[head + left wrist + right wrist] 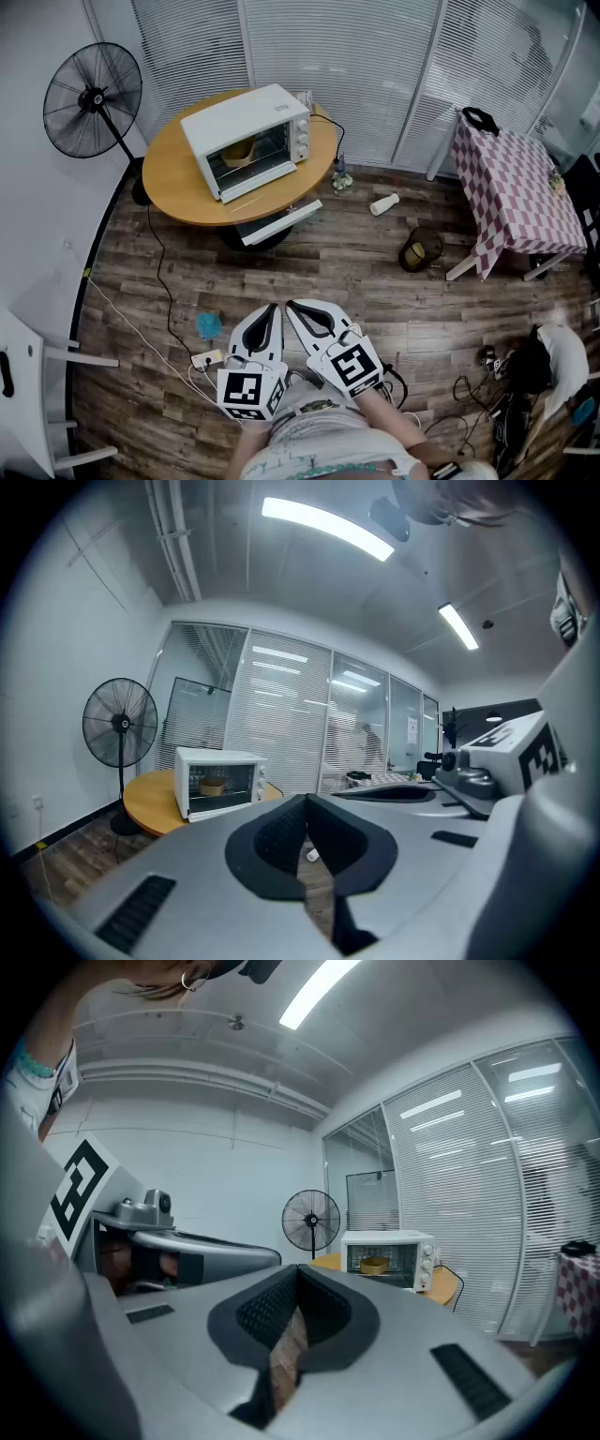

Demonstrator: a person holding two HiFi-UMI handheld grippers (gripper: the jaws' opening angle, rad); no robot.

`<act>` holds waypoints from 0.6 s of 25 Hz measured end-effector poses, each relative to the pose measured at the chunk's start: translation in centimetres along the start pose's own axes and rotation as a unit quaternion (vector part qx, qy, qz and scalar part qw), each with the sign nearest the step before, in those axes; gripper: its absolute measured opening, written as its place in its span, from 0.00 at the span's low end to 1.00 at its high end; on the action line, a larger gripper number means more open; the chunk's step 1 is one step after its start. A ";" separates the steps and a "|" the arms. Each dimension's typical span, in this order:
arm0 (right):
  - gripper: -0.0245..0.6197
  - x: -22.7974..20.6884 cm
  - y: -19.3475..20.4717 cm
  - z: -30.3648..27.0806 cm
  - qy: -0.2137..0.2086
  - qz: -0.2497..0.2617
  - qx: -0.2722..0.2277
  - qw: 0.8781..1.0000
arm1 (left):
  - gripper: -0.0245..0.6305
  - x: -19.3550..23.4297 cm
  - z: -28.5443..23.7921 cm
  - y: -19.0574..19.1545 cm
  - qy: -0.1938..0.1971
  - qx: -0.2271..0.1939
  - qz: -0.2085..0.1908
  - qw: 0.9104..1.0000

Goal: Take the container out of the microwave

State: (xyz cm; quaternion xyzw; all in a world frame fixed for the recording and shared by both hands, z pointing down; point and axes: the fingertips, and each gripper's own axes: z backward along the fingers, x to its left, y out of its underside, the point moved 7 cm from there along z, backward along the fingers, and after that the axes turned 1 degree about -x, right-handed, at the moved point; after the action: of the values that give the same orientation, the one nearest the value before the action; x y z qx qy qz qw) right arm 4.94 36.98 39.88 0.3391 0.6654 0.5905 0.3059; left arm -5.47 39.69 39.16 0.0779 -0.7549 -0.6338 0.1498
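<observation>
A white microwave (246,136) stands on a round wooden table (187,199) at the far side of the room, its glass door closed. Through the glass I see a tan container (239,153) on the rack. Both grippers are held low near the person's body, far from the table. The left gripper (271,308) is shut with nothing between its pads. The right gripper (292,305) sits beside it, also shut and empty. The left gripper view shows the microwave (217,780) and the container (213,786) beyond its closed jaws (302,803). The right gripper view shows them too: microwave (386,1258), container (374,1264).
A black standing fan (92,98) is left of the table. A checked-cloth table (511,187) stands at the right. A white cup (384,203) and a wire basket (420,248) lie on the wood floor, with a cable and power strip (208,358) near my feet.
</observation>
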 end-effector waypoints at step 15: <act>0.03 0.7 0.7 0.6 0.017 -0.024 -0.014 0.999 | 0.06 0.5 1.2 0.7 0.011 0.007 0.008 1.000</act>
State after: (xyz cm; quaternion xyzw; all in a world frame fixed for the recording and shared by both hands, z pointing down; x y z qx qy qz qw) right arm 5.10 37.92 40.53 0.3092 0.6699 0.5978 0.3135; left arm -6.26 40.82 39.67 0.0797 -0.7583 -0.6263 0.1623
